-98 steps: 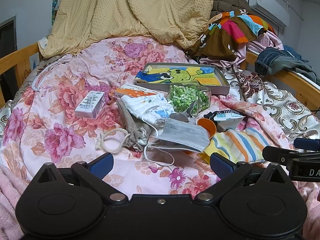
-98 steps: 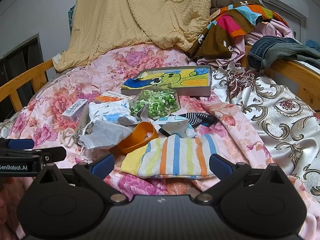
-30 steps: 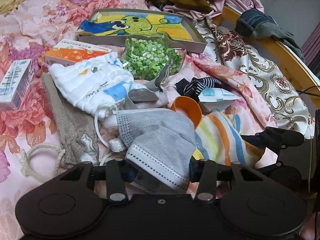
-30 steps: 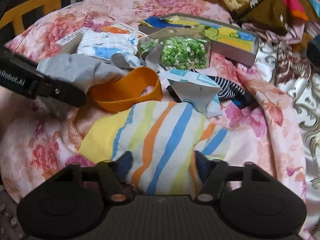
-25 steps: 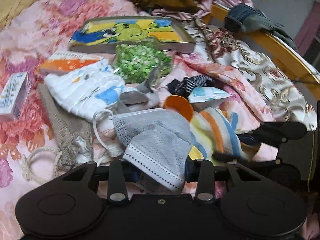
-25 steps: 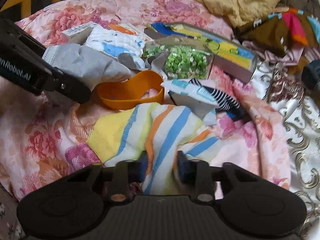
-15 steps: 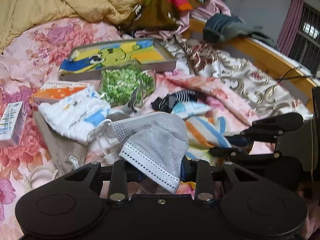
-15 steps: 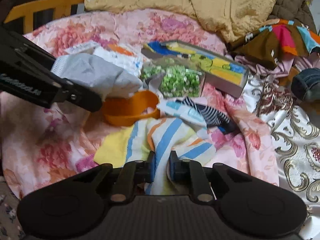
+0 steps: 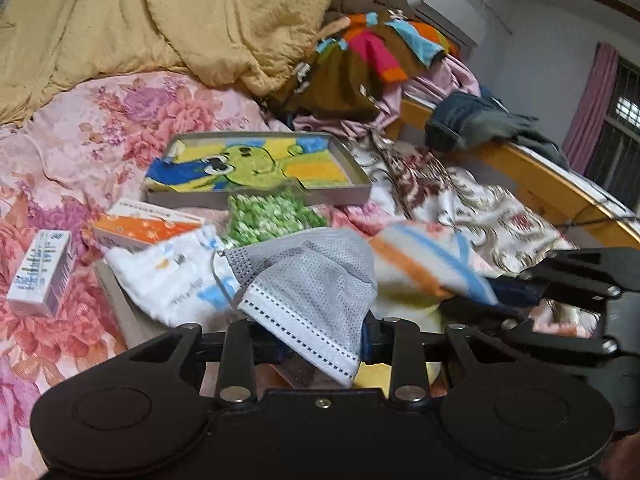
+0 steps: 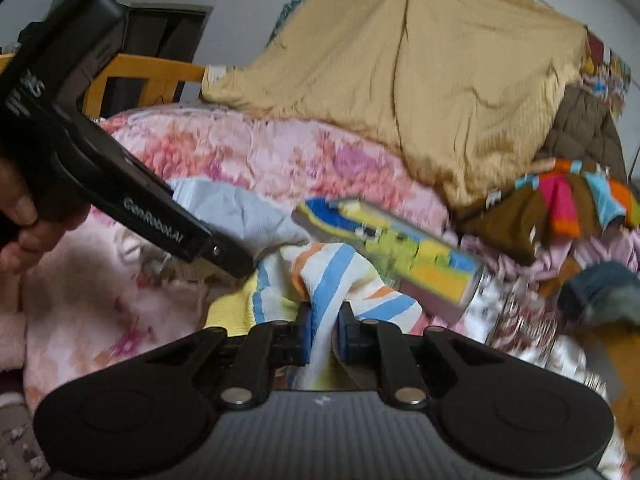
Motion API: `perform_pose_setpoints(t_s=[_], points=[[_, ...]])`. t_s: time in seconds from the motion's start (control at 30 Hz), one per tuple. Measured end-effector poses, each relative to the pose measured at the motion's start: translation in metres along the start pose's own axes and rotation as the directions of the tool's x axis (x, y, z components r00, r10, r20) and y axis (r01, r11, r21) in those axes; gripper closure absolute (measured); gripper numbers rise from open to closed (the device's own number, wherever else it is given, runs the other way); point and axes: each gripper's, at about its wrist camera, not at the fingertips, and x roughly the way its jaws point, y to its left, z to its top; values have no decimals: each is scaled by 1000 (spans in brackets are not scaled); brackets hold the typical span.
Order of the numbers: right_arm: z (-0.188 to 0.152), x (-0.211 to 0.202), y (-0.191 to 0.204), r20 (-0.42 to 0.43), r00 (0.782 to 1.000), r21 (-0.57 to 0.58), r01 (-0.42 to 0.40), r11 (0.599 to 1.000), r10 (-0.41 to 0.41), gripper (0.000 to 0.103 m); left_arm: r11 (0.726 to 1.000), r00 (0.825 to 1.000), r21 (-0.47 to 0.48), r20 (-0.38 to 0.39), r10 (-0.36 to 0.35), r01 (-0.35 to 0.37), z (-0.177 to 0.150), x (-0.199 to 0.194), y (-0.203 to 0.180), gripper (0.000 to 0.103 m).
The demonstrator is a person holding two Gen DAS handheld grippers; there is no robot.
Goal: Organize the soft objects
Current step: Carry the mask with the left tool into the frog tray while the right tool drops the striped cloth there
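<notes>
My left gripper (image 9: 320, 342) is shut on a grey face mask (image 9: 316, 284) and holds it above the bed. My right gripper (image 10: 324, 334) is shut on a striped cloth (image 10: 332, 280) with blue, orange and yellow bands, lifted off the quilt. The striped cloth (image 9: 424, 264) and the right gripper (image 9: 560, 300) also show at the right of the left wrist view. The left gripper (image 10: 224, 252) with the mask (image 10: 240, 212) shows at the left of the right wrist view. A white printed cloth (image 9: 176, 280) lies on the bed.
On the floral quilt (image 9: 120, 120) lie a flat picture box (image 9: 256, 168), a bag of green pieces (image 9: 272, 216), an orange carton (image 9: 144, 228) and a small white carton (image 9: 40, 272). A tan blanket (image 9: 160, 20), piled clothes (image 9: 368, 64) and a wooden bed rail (image 9: 532, 180) stand behind.
Both grippers closed on their cloths and rose from the bed. The mask and the striped cloth came up with them, and the views tilted upward.
</notes>
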Motion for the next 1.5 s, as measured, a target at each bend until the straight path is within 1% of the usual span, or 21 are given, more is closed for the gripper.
perform_pose_setpoints(t_s=[0.07,0.17,0.23,0.33,0.4,0.53,0.63,0.77,0.83,0.97,1.17,1.27,1.33,1.5], points=[[9,6,-8,8,1000,-6,-4,1000,4,89,1000,1000,-9,19,12,-12,9,3,7,69],[18,23,-22,3,1000,-9,-11,1000,11,89,999,999,-50,32,18,-16,24,9,20,69],[23,36,-32,3,1000,-9,-2,1000,2,89,997,999,-69,43,28,-25,35,16,30,69],[29,61,-50,2,1000,11,20,1000,-20,89,997,996,-61,78,42,-38,53,29,41,69],[33,81,-62,4,999,11,41,999,-41,89,997,995,-72,92,49,-43,66,40,49,69],[41,125,-96,13,998,102,62,993,-63,89,992,992,-111,98,73,-62,95,69,70,69],[42,161,-125,13,997,195,70,978,-74,89,991,989,-98,105,103,-93,118,97,82,69],[41,205,-152,11,997,287,73,955,-79,89,992,990,-96,101,96,-87,143,140,91,69],[39,227,-162,7,996,322,81,943,-88,89,993,992,-94,101,81,-71,151,163,91,68],[31,258,-177,-22,995,367,96,925,-95,89,993,994,-109,90,63,-53,164,211,91,68],[18,280,-190,-71,991,393,129,910,-110,88,986,997,-158,48,54,-46,176,268,93,68],[14,285,-192,-95,991,417,130,900,-99,88,982,999,-183,14,45,-42,179,288,95,68],[13,287,-192,-103,990,414,131,901,-97,88,982,999,-185,-13,44,-46,180,297,94,68],[10,293,-188,-133,987,406,136,904,-89,86,984,997,-170,-69,41,-52,175,305,93,65]])
